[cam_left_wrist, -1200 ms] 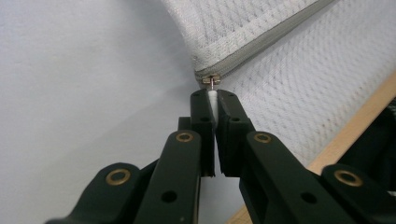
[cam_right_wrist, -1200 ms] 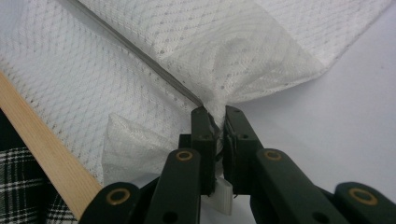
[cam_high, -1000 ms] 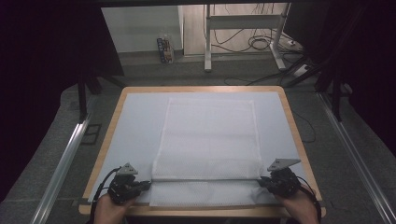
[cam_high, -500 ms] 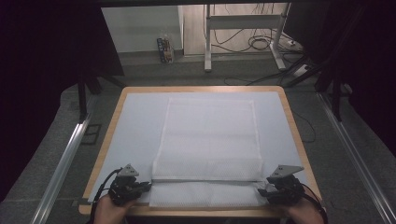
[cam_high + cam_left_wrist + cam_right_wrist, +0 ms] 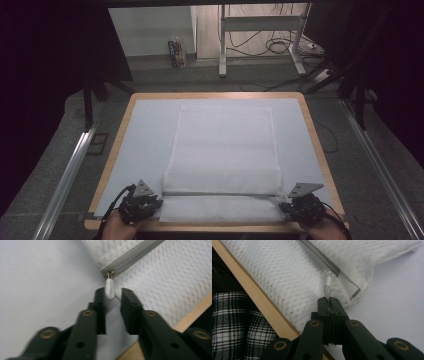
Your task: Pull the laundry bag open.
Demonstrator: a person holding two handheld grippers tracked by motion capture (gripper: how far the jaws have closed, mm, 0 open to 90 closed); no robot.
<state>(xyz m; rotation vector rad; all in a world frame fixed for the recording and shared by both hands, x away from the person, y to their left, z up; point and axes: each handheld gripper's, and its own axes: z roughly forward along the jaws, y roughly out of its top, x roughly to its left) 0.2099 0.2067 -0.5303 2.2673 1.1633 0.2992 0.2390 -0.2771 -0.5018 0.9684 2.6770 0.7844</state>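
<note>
At the near edge of the table, a white mesh zippered cover lies flat on the pale blue mat, its far end reaching toward the opposite side and its near end folded along a grey zipper that runs from side to side. That zipper ends, on the left, at a small white pull tab, which sits between the parted jaws of the left gripper; the jaws stand narrowly apart with the tab in the gap, touching or nearly touching one of them, not yet pinched. On the opposite corner, the right gripper is closed tight on a thin translucent tab at the zipper's other end, beside a frayed, turned-back corner of the fabric. In the high view the two grippers sit at the cover's near corners, left and right, just inside the wooden rim. The cover looks light, soft and limp, likely to bunch or slide on the smooth mat if dragged by the cloth; the small tabs look like the sure places to grip, pinched squarely since they are slick and narrow. A plaid sleeve shows beyond the table edge.
</note>
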